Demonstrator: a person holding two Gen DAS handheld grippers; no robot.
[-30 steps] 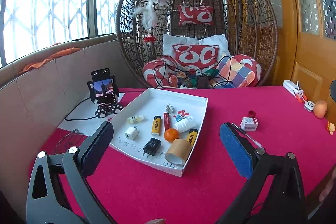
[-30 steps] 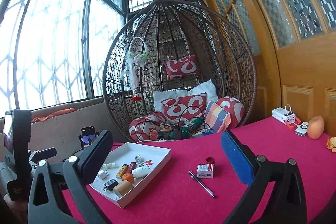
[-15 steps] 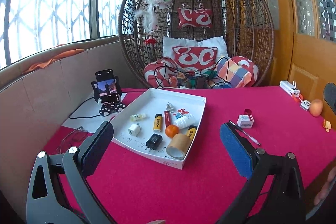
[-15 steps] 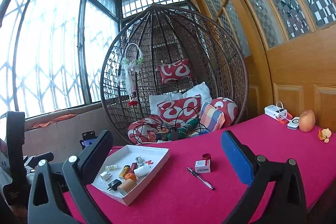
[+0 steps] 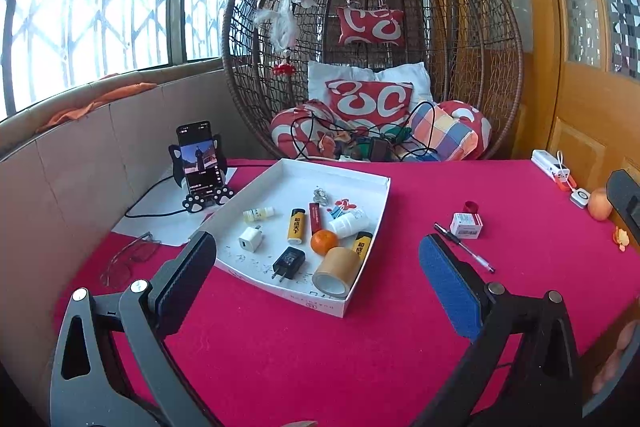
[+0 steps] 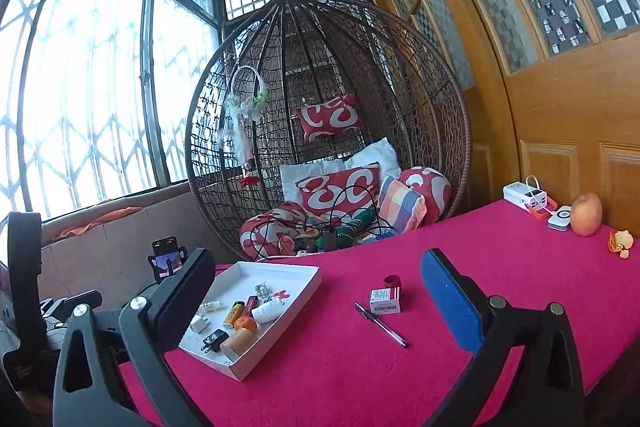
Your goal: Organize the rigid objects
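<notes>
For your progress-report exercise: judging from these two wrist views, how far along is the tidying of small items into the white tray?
Mostly done: the white tray holds chargers, lighters, orange and tape roll. In hand: nothing; left gripper and right gripper are open. Left: pen, small box and red cap on the cloth.

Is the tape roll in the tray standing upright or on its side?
On its side: the tape roll lies in the white tray, its open core facing forward.
</notes>
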